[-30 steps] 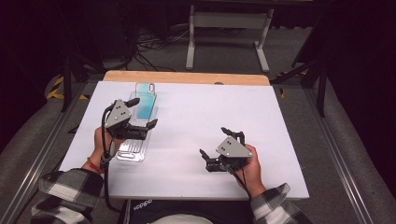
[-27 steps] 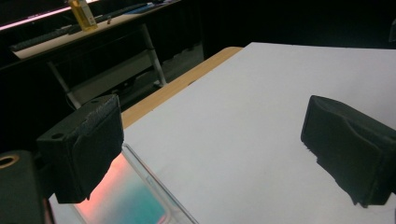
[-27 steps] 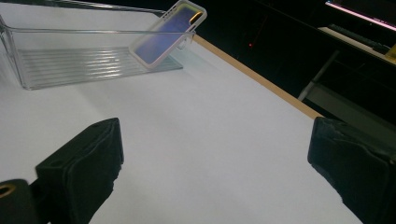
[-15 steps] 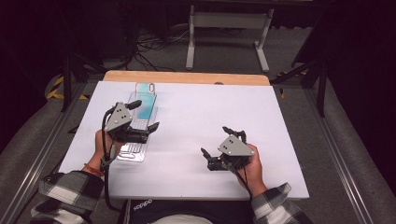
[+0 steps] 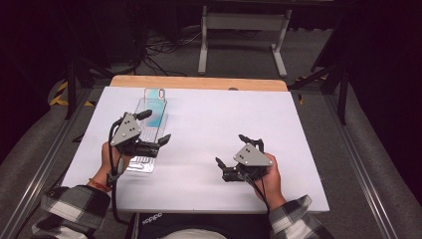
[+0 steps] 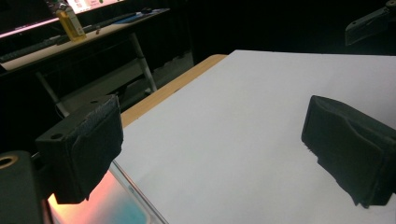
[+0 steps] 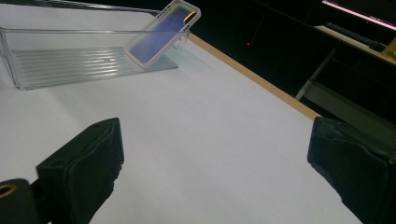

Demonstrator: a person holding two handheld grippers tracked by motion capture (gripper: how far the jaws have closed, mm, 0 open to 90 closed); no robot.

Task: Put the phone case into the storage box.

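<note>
A: Where is the left gripper (image 5: 153,128)?

B: Over the clear plastic bin (image 5: 145,165) on the left part of the white table sheet (image 5: 209,119). Its jaws stand wide apart with nothing between them. In the left gripper view, bare sheet fills the gap between the black pads (image 6: 88,144).

A: And the phone?

B: The phone (image 5: 154,107) sits in the bin, propped aslant against the far end wall. The right gripper view shows it leaning, its pale-edged case (image 7: 163,31) raised above the ribbed bin floor (image 7: 74,63).

A: The right gripper (image 5: 238,152)?

B: Low over the sheet toward the near right, well apart from the bin. It is spread wide too and holds nothing.

A: How much room is there?

B: Open white sheet lies between the two grippers and out to the right edge. The bin lies near the sheet's left edge, its far end short of the wooden table strip (image 5: 199,82) along the back. Beyond that strip the floor drops away toward a grey stand (image 5: 241,35).
</note>
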